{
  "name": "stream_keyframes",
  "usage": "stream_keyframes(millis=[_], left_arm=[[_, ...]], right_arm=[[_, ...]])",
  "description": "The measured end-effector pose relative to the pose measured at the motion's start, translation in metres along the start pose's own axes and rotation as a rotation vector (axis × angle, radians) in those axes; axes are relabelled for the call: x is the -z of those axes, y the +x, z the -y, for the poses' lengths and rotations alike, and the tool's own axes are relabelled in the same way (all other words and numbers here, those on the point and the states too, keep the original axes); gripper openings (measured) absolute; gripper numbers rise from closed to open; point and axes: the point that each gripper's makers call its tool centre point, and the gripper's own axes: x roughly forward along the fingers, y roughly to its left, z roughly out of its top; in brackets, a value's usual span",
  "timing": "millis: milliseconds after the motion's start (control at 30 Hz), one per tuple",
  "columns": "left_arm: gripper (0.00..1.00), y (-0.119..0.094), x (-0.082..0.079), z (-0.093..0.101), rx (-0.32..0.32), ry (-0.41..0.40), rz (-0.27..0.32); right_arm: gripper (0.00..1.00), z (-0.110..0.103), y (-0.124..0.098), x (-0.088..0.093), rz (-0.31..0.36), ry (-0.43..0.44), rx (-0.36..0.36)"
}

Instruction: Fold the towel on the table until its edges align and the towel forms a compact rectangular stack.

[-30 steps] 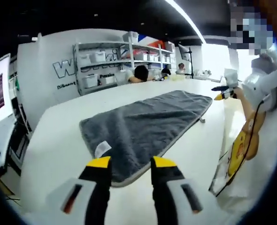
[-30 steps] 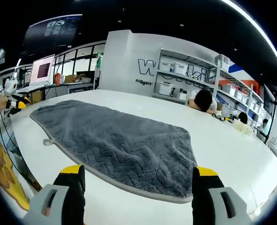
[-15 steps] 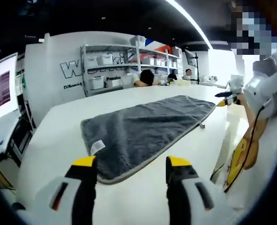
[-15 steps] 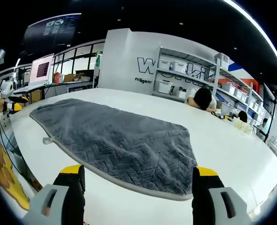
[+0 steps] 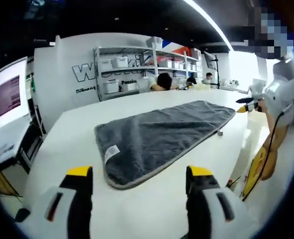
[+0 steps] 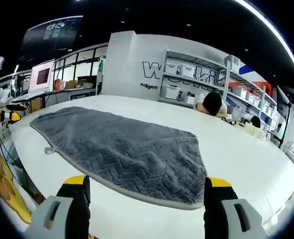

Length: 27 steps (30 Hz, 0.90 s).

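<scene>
My left tool (image 5: pixel 137 174) has opened from narrow to wide and pulled back; the right tool (image 6: pixel 142 191) stays wide. The towel (image 6: pixel 122 149) lies flat on the bench (image 6: pixel 236 149), still unfolded, nothing gripped.

Wall shelving (image 6: pixel 206 79), monitor (image 5: pixel 8 94)

Both views near, low, sharing towel (image 5: pixel 156 137) (image 6: pixel 122 149).
</scene>
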Motion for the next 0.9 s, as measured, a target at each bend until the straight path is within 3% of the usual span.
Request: stream_keyframes(millis=[633, 900], left_arm=[[0.98, -0.016, -0.001, -0.007, -0.067, -0.029, -0.007], [0.99, -0.019, 0.001, -0.01, -0.084, -0.035, -0.005]], right_arm=[[0.99, 0.009, -0.012, 0.01, -0.008, 0.021, 0.039], [0.99, 0.009, -0.018, 0.018, -0.013, 0.037, 0.049]])
